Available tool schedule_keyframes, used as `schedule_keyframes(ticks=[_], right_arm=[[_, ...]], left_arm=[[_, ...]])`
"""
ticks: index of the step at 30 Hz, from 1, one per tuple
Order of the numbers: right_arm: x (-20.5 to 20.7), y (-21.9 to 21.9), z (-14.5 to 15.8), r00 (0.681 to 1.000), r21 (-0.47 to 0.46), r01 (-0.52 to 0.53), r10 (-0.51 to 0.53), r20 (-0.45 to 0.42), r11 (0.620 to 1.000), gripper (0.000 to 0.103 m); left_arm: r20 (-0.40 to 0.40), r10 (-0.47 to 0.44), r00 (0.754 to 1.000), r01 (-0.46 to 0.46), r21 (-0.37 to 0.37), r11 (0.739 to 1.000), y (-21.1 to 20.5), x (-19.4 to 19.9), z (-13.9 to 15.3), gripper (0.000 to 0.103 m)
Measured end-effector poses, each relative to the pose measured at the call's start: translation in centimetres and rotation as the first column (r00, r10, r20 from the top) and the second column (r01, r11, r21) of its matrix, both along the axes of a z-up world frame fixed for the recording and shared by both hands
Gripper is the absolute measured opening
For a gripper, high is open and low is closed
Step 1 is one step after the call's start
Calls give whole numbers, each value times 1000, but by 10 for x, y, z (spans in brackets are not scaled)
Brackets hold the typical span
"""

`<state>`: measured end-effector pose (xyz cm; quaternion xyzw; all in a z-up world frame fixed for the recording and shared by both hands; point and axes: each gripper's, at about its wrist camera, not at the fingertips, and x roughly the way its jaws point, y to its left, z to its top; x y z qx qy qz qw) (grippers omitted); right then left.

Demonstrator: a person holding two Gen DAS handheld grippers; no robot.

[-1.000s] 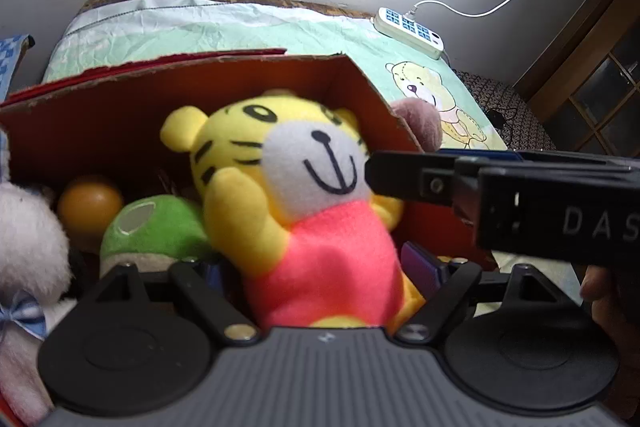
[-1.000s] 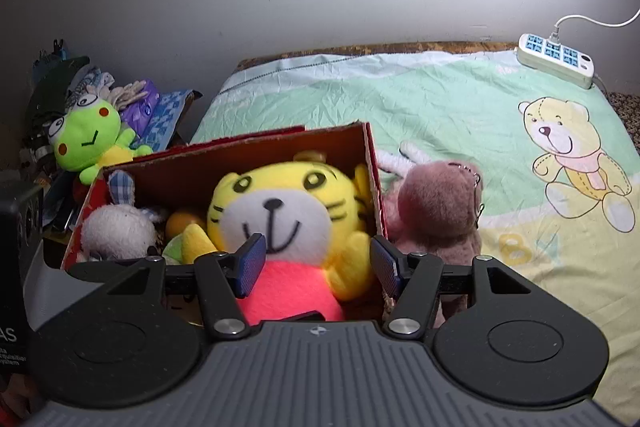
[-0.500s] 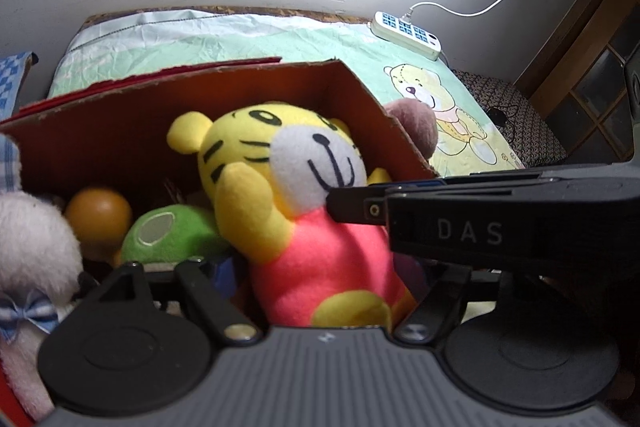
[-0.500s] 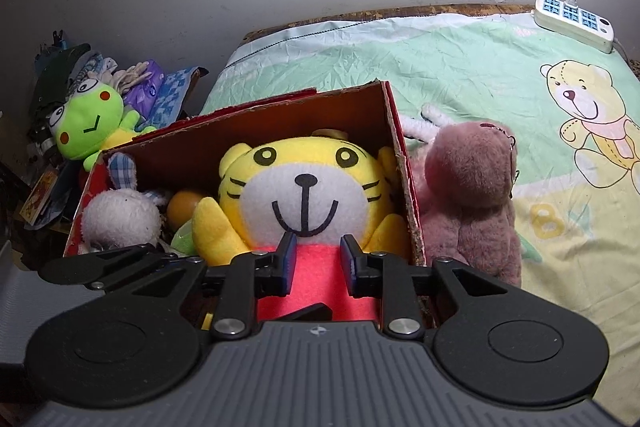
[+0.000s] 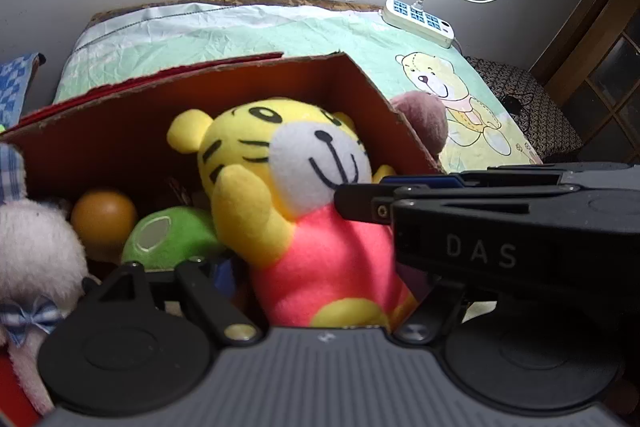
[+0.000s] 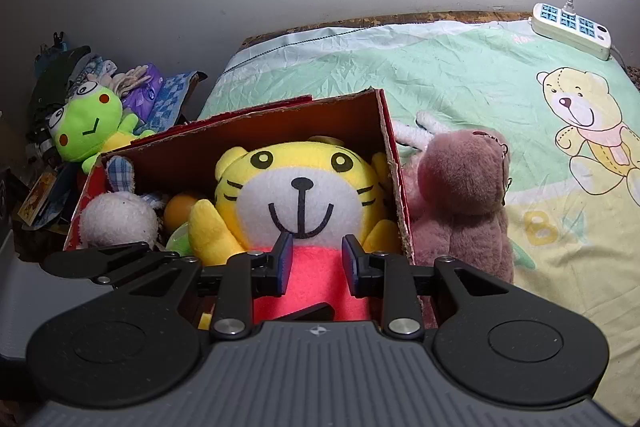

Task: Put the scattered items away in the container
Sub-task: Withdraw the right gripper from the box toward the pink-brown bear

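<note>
A yellow tiger plush (image 6: pixel 300 195) in a pink shirt sits in the red cardboard box (image 6: pixel 280 115) with a white bunny plush (image 6: pixel 116 215), an orange ball (image 6: pixel 178 207) and a green toy (image 5: pixel 168 239). My right gripper (image 6: pixel 316 259) is shut on the tiger's pink shirt. My left gripper (image 5: pixel 320 291) is open around the tiger's (image 5: pixel 288 171) lower body, inside the box (image 5: pixel 120 123). The right gripper's fingers (image 5: pixel 360 203) cross the left wrist view. A mauve plush (image 6: pixel 464 199) lies on the bed outside the box's right wall.
A green sheet with a bear print (image 6: pixel 588 131) covers the bed. A white power strip (image 6: pixel 572 25) lies at the far right by the wall. A green frog plush (image 6: pixel 88 123) and piled clutter sit left of the box.
My right gripper moved in over the box and closed from wide open onto the tiger's pink shirt. The left gripper barely moved.
</note>
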<state>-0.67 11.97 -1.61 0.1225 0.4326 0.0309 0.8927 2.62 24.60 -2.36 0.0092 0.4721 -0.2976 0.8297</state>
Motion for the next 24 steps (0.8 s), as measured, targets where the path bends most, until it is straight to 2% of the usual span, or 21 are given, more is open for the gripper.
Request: schedule_keyframes(ticks=[8, 13, 16, 20, 24], right_arm=[[-10, -7, 6, 999, 34, 49, -50, 18, 998, 30], [-16, -6, 9, 997, 31, 67, -68, 33, 997, 30], [-19, -2, 9, 997, 21, 67, -68, 38, 998, 30], [-23, 0, 10, 996, 9, 76, -77, 40, 997, 30], [-28, 2, 9, 995, 12, 86, -86, 40, 996, 30]], left_arm=[[45, 21, 999, -22, 25, 999, 7, -12, 18, 78], [111, 46, 993, -56, 86, 995, 8, -21, 28, 80], [109, 61, 992, -71, 86, 994, 11, -22, 29, 81], [120, 99, 988, -114, 133, 985, 14, -24, 27, 82], [109, 128, 986, -143, 141, 980, 19, -25, 26, 84]])
